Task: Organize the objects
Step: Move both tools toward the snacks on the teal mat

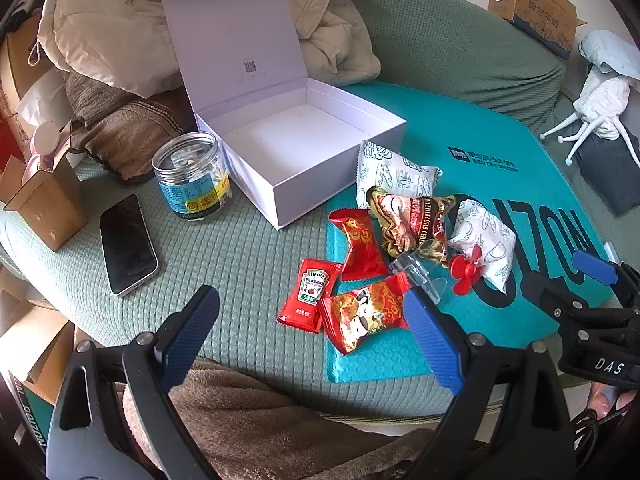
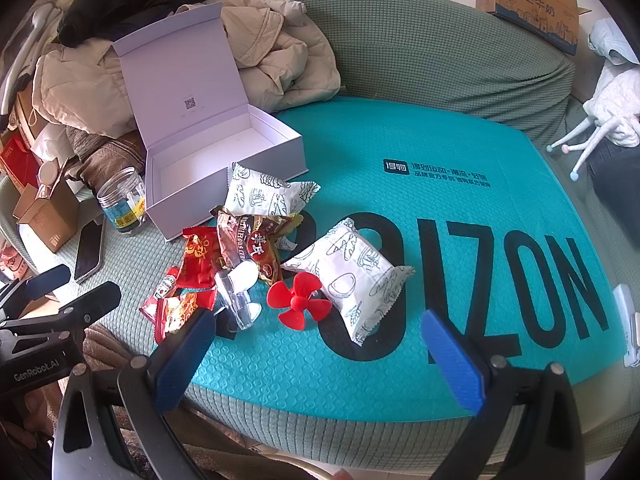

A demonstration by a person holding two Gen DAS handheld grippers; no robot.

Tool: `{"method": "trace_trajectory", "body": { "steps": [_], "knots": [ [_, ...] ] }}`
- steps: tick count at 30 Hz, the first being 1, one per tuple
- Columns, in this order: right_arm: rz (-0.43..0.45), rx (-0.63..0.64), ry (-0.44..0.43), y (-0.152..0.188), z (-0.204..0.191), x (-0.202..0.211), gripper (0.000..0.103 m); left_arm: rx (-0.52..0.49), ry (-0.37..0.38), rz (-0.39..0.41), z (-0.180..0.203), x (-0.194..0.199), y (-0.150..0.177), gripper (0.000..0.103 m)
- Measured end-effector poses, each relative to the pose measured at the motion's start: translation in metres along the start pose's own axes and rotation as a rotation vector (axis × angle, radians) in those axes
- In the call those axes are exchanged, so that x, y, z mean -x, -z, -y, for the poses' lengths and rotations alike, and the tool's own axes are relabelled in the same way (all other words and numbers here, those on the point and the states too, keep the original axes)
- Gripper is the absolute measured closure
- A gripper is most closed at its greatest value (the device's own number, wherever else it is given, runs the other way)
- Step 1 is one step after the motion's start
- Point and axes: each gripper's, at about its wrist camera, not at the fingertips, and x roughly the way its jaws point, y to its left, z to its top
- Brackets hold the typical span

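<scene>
An open white box [image 1: 320, 152] [image 2: 224, 168] stands empty on the green sofa, its lid leaning back. In front of it lies a pile of snack packets: two white printed packets [image 2: 352, 276] [image 2: 264, 192], a brown cereal packet [image 1: 412, 216] [image 2: 256, 240], red packets [image 1: 360, 248] [image 1: 368, 316], a ketchup sachet [image 1: 308, 292], a clear plastic piece [image 2: 236, 296] and a red propeller [image 2: 298, 302] [image 1: 466, 270]. My left gripper [image 1: 312, 340] hovers open just short of the red packets. My right gripper [image 2: 320, 360] hovers open over the teal mailer [image 2: 440, 184], holding nothing.
A clear jar [image 1: 192, 176] and a black phone [image 1: 126, 244] lie left of the box, beside a small cardboard box [image 1: 44, 204]. Beige jackets [image 2: 272, 52] pile up behind. A cardboard carton [image 2: 532, 4] sits on the sofa back. A brown blanket [image 1: 256, 420] lies under the grippers.
</scene>
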Motion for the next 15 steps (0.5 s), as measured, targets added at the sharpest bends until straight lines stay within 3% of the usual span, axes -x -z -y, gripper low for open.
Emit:
{"method": "trace_trajectory", "body": {
  "steps": [15],
  "knots": [
    [0.0, -0.001, -0.003, 0.0001, -0.0001, -0.0003, 0.0, 0.005, 0.001, -0.002, -0.0002, 0.0005, 0.0009, 0.01]
  ]
}}
